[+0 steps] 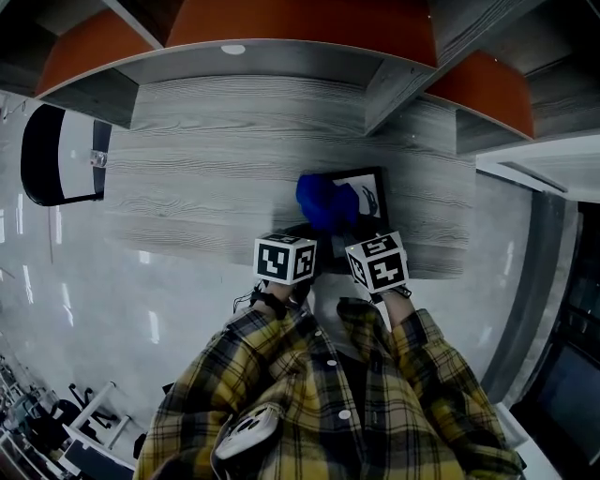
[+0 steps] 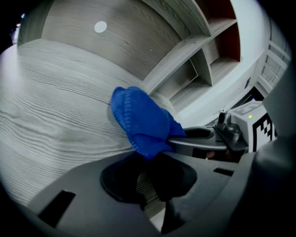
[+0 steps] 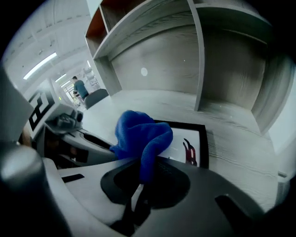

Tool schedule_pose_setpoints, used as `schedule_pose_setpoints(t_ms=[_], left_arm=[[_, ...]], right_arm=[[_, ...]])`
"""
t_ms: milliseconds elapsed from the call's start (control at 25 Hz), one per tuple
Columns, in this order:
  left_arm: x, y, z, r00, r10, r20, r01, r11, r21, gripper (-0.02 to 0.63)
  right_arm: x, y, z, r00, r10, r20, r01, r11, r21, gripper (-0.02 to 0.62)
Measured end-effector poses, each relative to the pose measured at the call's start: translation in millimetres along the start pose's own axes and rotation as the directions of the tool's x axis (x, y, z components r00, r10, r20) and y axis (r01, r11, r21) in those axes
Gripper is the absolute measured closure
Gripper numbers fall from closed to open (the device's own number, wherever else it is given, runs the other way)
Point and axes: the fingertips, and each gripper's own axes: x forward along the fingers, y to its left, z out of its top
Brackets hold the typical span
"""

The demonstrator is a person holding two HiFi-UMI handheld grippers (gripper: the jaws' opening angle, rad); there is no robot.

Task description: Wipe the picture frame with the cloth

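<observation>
A black picture frame with a white print lies flat on the grey wooden desk, close to its front edge. A bunched blue cloth rests on the frame's left part. Both grippers meet at the cloth from the near side: my left gripper and my right gripper. In the left gripper view the cloth runs down into my left gripper, and the frame is hidden behind it. In the right gripper view a fold of the cloth hangs into my right gripper, with the frame just beyond.
Shelf compartments with orange backs rise behind the desk, and a divider stands past the frame. A black-and-white chair sits at the left. White glossy floor lies below the desk's front edge. A person stands far off.
</observation>
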Motion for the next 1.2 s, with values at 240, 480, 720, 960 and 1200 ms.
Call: schedule_pose_setpoints(t_ms=[240,480,720,960,1200], left_arm=[[0.9,1.6,-3.1,1.000,-0.004,-0.006,0.004,1.000,-0.009,0.526],[0.8,1.7,-2.1,1.000,-0.004,-0.005,0.004,1.000,-0.010,0.526],[0.3,0.3,-1.0,1.000,-0.010,0.000,0.010,1.000,-0.005,0.526],[0.8,0.6,-1.0,1.000,-0.010,-0.002,0.010,1.000,-0.005,0.526],[0.3,0.9,-2.0,1.000,-0.012,-0.015,0.012,1.000,-0.008,0.526]], right_arm=[[-6.8,-23.7,-13.5,0.998,-0.058,-0.015,0.058,0.998,-0.011,0.554],[-23.1,-59.6,-24.2,0.987,-0.158,-0.027,0.157,0.987,-0.021,0.554],[-44.8,-86.8,-34.4,0.975,-0.223,-0.024,0.223,0.974,0.039,0.554],[-64.5,-91.7,-35.4,0.972,-0.234,0.003,0.233,0.968,0.095,0.554],[-109.1,-20.8,32.4,0.972,-0.076,0.220,0.053,0.993,0.106,0.554]])
